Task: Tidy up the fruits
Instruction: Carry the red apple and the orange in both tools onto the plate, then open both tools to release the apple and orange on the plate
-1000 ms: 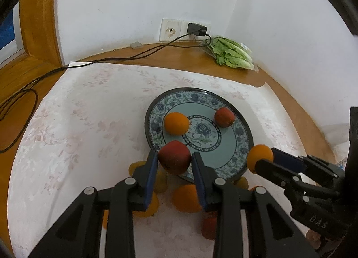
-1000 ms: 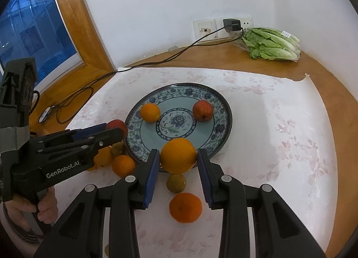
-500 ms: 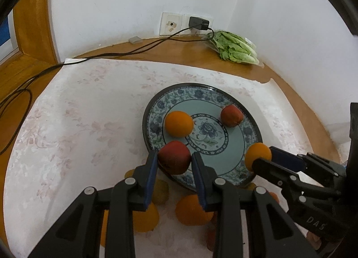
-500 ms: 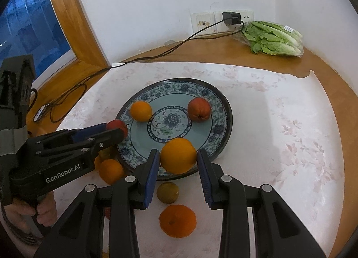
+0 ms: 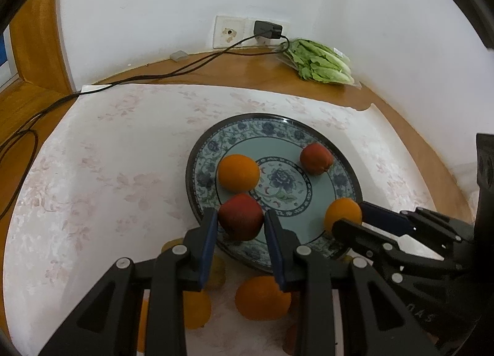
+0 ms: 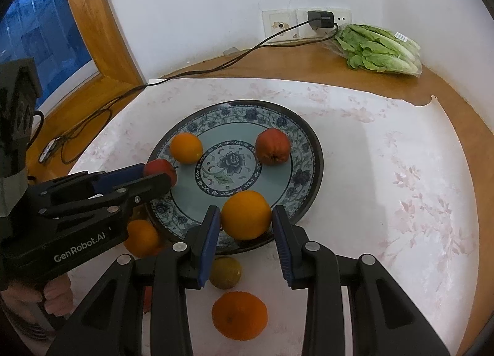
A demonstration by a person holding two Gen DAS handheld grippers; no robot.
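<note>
Our left hand-held gripper [image 5: 240,227] is clamped on a red apple [image 5: 241,216] over the plate's [image 5: 342,159] near rim; the right hand-held gripper [image 6: 246,226] grips an orange [image 6: 246,214] there. Released high, either could roll off onto the bench.

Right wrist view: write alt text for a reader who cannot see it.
The right gripper holds an orange over the near rim of a blue patterned plate, which already carries an orange and a red apple. The left gripper brings in another apple.
</note>
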